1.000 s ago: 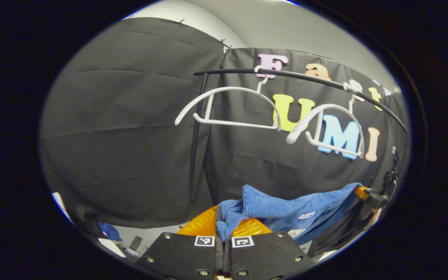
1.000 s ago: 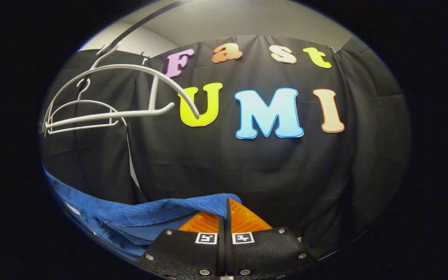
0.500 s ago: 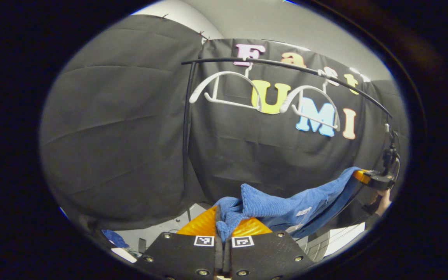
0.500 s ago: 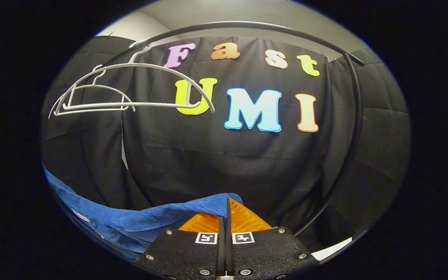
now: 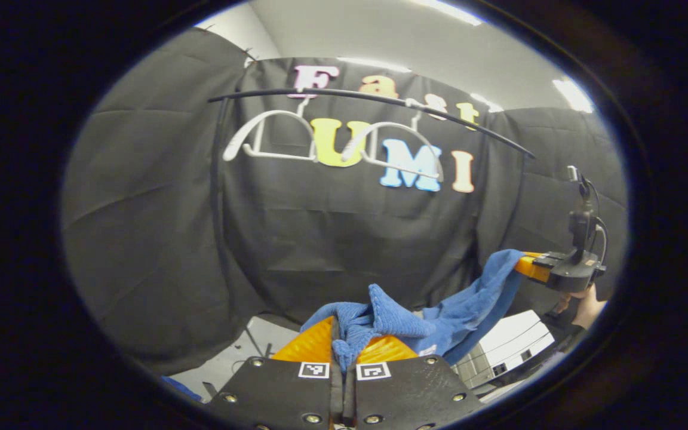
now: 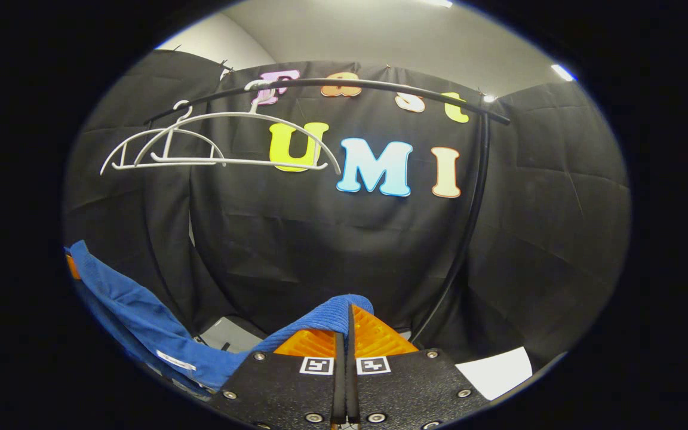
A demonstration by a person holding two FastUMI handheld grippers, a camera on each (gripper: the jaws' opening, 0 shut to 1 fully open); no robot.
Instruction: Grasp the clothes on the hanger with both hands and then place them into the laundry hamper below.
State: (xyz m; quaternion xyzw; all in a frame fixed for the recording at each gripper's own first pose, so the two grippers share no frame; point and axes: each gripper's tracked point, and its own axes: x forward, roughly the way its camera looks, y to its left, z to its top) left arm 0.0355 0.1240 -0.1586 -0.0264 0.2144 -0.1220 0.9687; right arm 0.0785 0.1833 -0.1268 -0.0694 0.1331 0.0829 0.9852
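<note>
A blue ribbed garment (image 5: 451, 307) hangs slack between both grippers, off the hangers. My left gripper (image 5: 342, 346) is shut on one bunched end of it. The other end runs up to the right gripper (image 5: 529, 266), held by a hand at the right of the left gripper view. In the right gripper view, my right gripper (image 6: 347, 319) is shut on the garment's edge, and the blue garment (image 6: 135, 313) sags away to the lower left. Two bare white hangers (image 5: 272, 134) (image 6: 218, 143) hang on the black rail (image 5: 380, 101).
The rail's black upright posts (image 5: 218, 197) (image 6: 469, 215) stand before the booth's black cloth wall. A white slatted object (image 5: 505, 349) sits low at the right in the left gripper view, and a white patch (image 6: 493, 370) low right in the right gripper view. Grey floor (image 5: 236, 352) lies below.
Both grippers have drawn back and down from the rail, so the hangers look smaller and farther. The garment sags more between them. Both grips hold.
</note>
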